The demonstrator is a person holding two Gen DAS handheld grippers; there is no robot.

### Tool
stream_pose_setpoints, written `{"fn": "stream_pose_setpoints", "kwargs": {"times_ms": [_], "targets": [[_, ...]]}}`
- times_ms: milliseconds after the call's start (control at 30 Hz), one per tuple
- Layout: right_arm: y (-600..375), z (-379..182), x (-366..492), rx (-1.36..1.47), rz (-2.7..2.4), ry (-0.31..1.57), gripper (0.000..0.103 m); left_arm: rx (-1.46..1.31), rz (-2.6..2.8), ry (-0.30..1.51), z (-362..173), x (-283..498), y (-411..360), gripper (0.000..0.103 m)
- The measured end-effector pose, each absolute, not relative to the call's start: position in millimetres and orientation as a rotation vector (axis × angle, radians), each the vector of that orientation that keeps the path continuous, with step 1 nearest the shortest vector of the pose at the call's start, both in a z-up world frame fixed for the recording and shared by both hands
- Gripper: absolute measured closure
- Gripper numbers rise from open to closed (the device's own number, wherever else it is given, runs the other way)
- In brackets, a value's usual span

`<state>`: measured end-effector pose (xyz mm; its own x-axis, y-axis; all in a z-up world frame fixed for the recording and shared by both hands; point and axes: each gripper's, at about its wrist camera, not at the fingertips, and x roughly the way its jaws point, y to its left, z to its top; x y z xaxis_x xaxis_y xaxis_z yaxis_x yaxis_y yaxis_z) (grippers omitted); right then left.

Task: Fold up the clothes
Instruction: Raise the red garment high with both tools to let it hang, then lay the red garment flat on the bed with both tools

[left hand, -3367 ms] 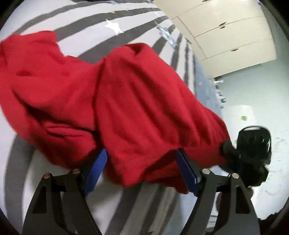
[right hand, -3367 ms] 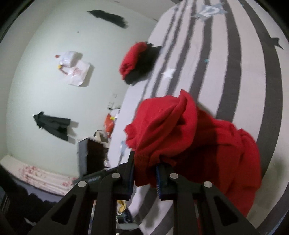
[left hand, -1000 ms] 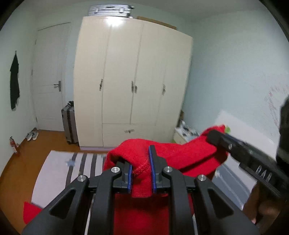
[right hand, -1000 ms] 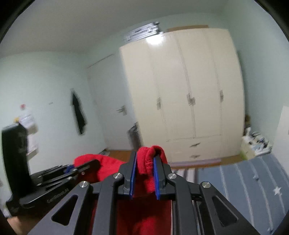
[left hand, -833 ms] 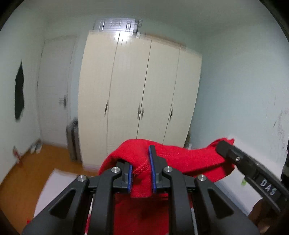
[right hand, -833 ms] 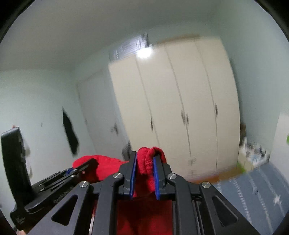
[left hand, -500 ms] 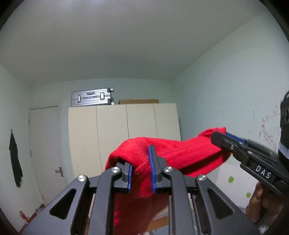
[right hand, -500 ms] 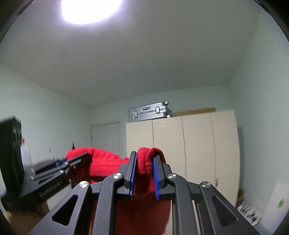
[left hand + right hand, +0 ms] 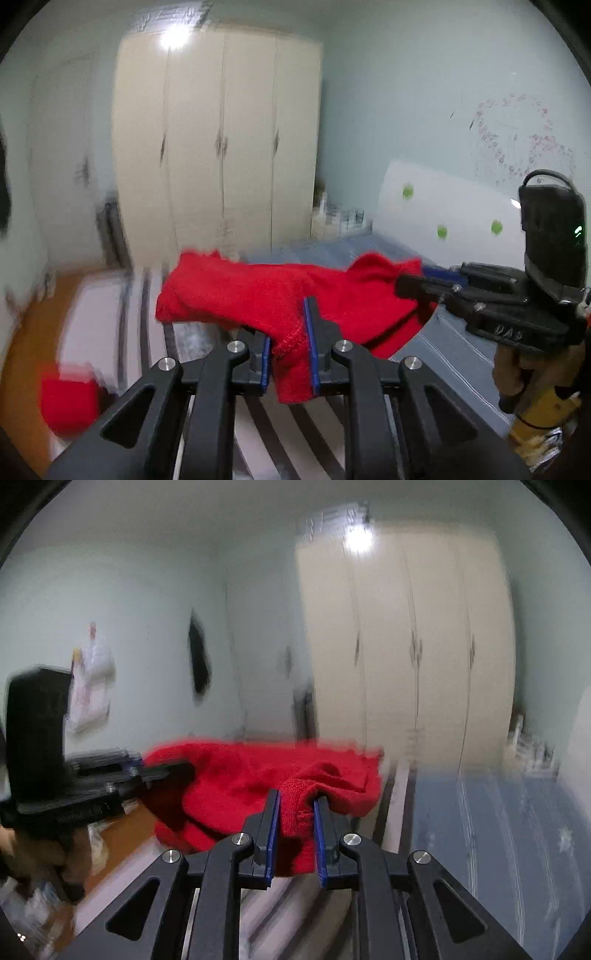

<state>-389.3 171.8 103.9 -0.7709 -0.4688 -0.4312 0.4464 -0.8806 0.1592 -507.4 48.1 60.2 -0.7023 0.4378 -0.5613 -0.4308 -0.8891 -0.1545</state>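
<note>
Between your two grippers the red garment [image 9: 258, 291] hangs stretched above the striped bedcover [image 9: 280, 417]. Your left gripper [image 9: 289, 349] is clamped on its hem; your right gripper [image 9: 294, 834] pinches another edge at 3 o'clock in the left view. Below lies grey-and-white striping, blue bedding [image 9: 498, 830] at 4 o'clock. Behind stands a cream wardrobe [image 9: 218, 147] at 12 o'clock, blurred. Lettering on the right gripper's body is unreadable.
</note>
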Motion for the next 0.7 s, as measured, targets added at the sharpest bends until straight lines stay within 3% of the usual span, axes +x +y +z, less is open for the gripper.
{"fn": "stream_pose_setpoints", "kwargs": {"times_ms": [133,200,333,700], "targets": [[166.3,-28.3,-338.7,1.052,-2.426,-0.150,0.089,-1.172,2.467,-0.111,-64.0,-444.5,50.6,0.090],[163.5,-94.4,-313.4,1.249,-2.332,-0.191,0.089,-1.262,2.446,-0.147,-95.6,-425.5,50.1,0.090],[157.6,-147.5,-280.4,1.358,-2.280,-0.178,0.089,-1.336,2.434,-0.161,-120.9,-403.9,51.4,0.090],[160.7,-170.2,-263.9,1.425,-2.207,-0.143,0.088,-1.412,2.460,-0.211,-143.7,-392.5,34.1,0.090]]}}
